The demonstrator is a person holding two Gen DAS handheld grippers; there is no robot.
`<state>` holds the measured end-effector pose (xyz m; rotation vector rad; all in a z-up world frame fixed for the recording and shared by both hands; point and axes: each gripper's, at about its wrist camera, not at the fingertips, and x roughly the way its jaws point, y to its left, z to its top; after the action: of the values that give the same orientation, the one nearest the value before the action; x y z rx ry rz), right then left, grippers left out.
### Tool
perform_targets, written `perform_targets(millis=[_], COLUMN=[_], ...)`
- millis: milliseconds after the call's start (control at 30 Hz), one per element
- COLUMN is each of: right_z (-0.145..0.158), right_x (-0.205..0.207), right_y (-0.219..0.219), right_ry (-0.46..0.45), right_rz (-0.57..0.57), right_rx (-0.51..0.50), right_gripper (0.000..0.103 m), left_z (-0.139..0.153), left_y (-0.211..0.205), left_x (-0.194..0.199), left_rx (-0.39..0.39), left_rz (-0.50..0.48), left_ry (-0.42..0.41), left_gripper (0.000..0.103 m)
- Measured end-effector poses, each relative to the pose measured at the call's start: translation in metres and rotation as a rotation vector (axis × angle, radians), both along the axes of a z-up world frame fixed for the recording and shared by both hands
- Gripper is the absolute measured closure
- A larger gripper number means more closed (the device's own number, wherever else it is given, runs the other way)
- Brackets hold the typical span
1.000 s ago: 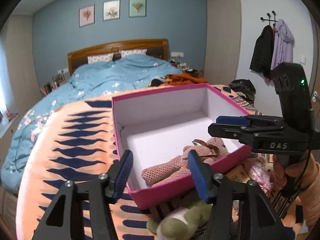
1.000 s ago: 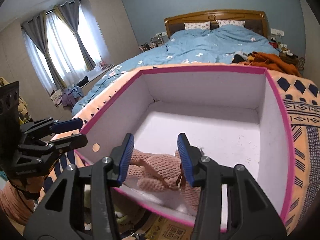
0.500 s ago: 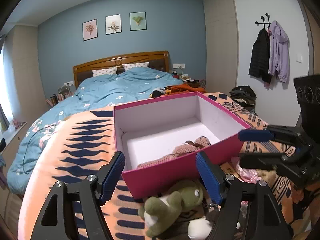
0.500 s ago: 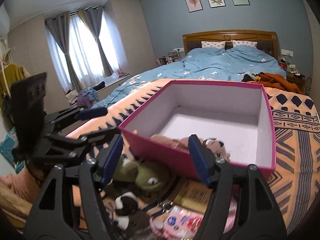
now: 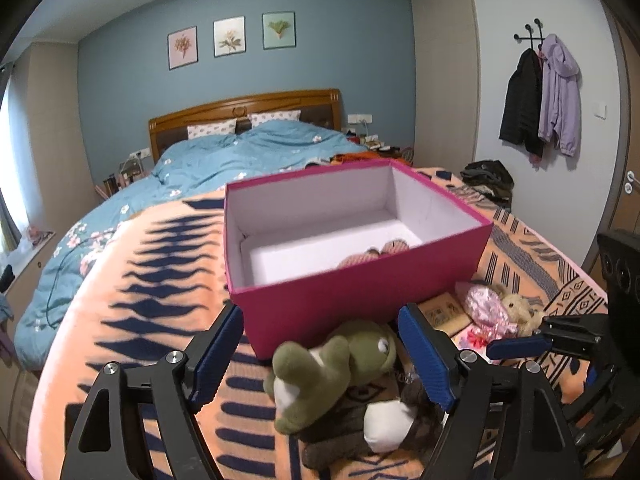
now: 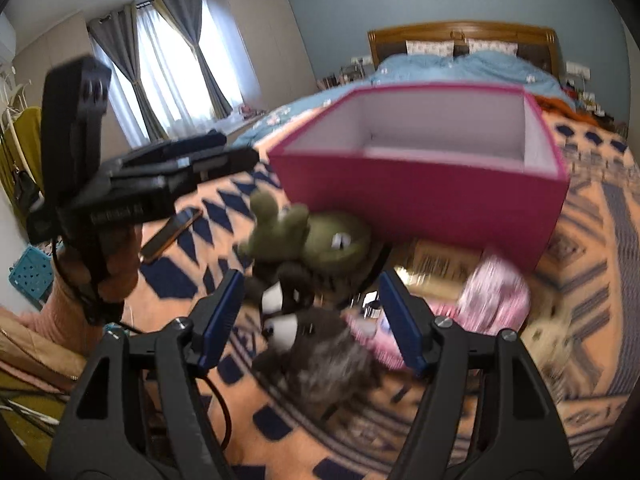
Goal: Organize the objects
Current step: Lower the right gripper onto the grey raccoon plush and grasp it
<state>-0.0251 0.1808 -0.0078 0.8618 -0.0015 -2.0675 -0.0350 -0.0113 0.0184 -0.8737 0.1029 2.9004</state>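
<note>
Lying between the left gripper's [image 5: 320, 356] open jaws: green plush toy [image 5: 332, 368].

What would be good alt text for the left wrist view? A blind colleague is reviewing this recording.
The open left gripper hovers over a green plush toy lying on an orange patterned blanket, just in front of an open pink box holding a knitted pink toy. The right gripper enters at right; a blue-quilted bed lies behind.
</note>
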Motion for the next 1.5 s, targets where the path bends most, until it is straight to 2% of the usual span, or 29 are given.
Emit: perform_targets(millis=[200, 433, 767, 800, 867, 933, 1067, 1300, 1400, 1500], right_z=[-0.026, -0.035, -0.044, -0.045, -0.046, -0.046, -0.034, -0.006, -0.006, -0.013], right_x=[0.009, 0.015, 0.019, 0.019, 0.018, 0.015, 0.007, -0.012, -0.025, -0.039], right_y=[-0.003, -0.011, -0.010, -0.011, -0.014, -0.010, 0.002, 0.016, 0.021, 0.027], right_ry=[-0.059, -0.035, -0.022, -0.017, -0.012, -0.033, -0.077, -0.078, -0.098, -0.160], right_rz=[-0.004, -0.015, -0.041, -0.045, -0.053, -0.049, -0.041, -0.064, -0.092, -0.111], right_rx=[0.024, 0.082, 0.125, 0.136, 0.152, 0.134, 0.067, -0.009, -0.015, -0.039], right_gripper=[0.032, 0.032, 0.032, 0.032, 0.039, 0.044, 0.046, 0.048, 0.049, 0.050], left_z=[-0.021, -0.042, -0.063, -0.064, -0.065, -0.065, -0.065, -0.068, -0.074, -0.079], left_y=[-0.008, -0.018, -0.012, -0.011, -0.011, -0.012, -0.013, -0.002, 0.005, 0.013], left_x=[0.005, 0.014, 0.016, 0.016, 0.017, 0.019, 0.023, 0.027, 0.026, 0.022], left_rx=[0.017, 0.033, 0.043, 0.041, 0.040, 0.042, 0.070, 0.097, 0.105, 0.082], left_rz=[0.021, 0.025, -0.012, -0.016, -0.023, -0.035, -0.079, -0.199, -0.237, -0.242], left_ry=[-0.054, -0.106, -0.171, -0.173, -0.174, -0.174, -0.178, -0.187, -0.200, -0.216], left_gripper=[0.022, 0.022, 0.022, 0.022, 0.022, 0.022, 0.022, 0.022, 0.022, 0.024])
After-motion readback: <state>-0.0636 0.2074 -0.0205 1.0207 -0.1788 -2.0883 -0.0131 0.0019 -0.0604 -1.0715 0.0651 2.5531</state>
